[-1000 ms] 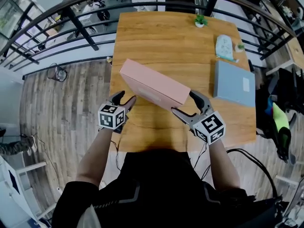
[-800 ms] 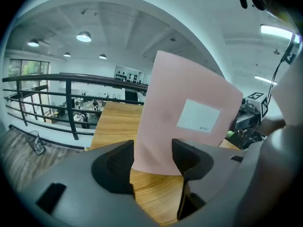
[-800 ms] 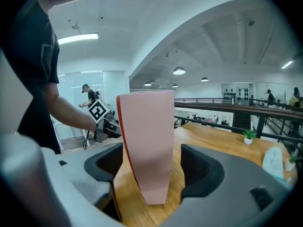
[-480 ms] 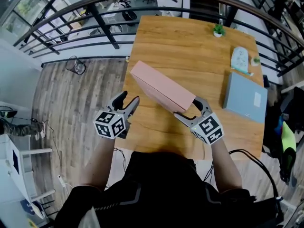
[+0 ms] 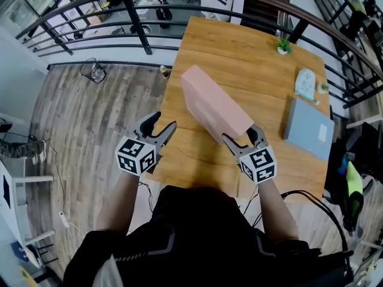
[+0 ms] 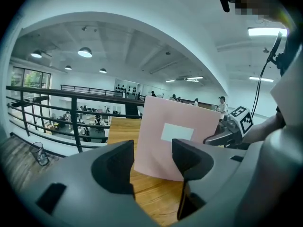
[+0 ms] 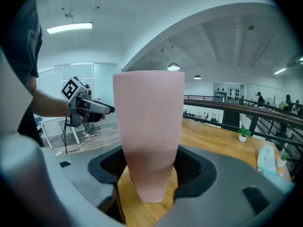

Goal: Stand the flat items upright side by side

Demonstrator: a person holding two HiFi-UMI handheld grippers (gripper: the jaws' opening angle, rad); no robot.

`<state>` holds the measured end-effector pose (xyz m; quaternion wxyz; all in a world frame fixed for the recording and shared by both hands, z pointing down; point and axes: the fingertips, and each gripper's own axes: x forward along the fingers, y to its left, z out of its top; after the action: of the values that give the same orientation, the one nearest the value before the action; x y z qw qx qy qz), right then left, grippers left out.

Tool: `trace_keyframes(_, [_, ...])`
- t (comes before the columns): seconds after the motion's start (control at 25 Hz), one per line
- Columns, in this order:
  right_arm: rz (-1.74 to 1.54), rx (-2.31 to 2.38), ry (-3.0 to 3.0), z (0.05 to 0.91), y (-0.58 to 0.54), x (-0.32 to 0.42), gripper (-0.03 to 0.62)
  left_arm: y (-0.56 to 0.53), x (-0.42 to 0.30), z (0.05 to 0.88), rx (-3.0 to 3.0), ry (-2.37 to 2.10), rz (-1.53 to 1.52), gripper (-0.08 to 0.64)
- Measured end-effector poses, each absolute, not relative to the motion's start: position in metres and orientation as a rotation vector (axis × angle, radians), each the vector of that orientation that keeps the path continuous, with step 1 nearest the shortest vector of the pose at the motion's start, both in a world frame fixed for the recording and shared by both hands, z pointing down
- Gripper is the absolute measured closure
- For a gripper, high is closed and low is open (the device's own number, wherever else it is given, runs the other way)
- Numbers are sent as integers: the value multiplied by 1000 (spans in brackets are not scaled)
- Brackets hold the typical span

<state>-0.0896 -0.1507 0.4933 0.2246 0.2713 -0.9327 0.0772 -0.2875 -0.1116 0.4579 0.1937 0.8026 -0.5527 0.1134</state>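
Progress, judged: one item raised, none yet paired. Nearest entry, the left gripper (image 5: 163, 122): left of the near end of the pink box (image 5: 215, 105) and apart from it. Its fingers are spread, with nothing between them and touching nothing. Its own view shows the box's broad face and pale label standing beyond the fingertips. Next, the right gripper (image 5: 242, 137): at the pink box's near end. Its fingers have just been closing with the box end between them, and one finger lies against each broad face, so it reads as clamped on the box. The pink box itself is on the bench (image 5: 239, 46), up on a long narrow edge and running diagonally from the right gripper toward the far left. Whether it would stand unaided cannot be told. The grey-blue flat box (image 5: 308, 127) lies flat and untouched, right of the pink box and well apart from it. The pale pouch (image 5: 305, 84) lies flat further right of the pink box, just beyond the grey-blue flat box. The small potted plant (image 5: 283, 46) is the farthest entry, beyond and right of the pink box. Remaining, judged: leave the pink box standing, then raise the grey-blue flat box, and probably the pale pouch, beside it.
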Motion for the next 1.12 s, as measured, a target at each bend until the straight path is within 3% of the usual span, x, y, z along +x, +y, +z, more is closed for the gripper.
trace_keyframes(1.12, [379, 1379, -2351, 492, -248, -238, 290, -58, -423, 410, 2157, -1843, 217, 293])
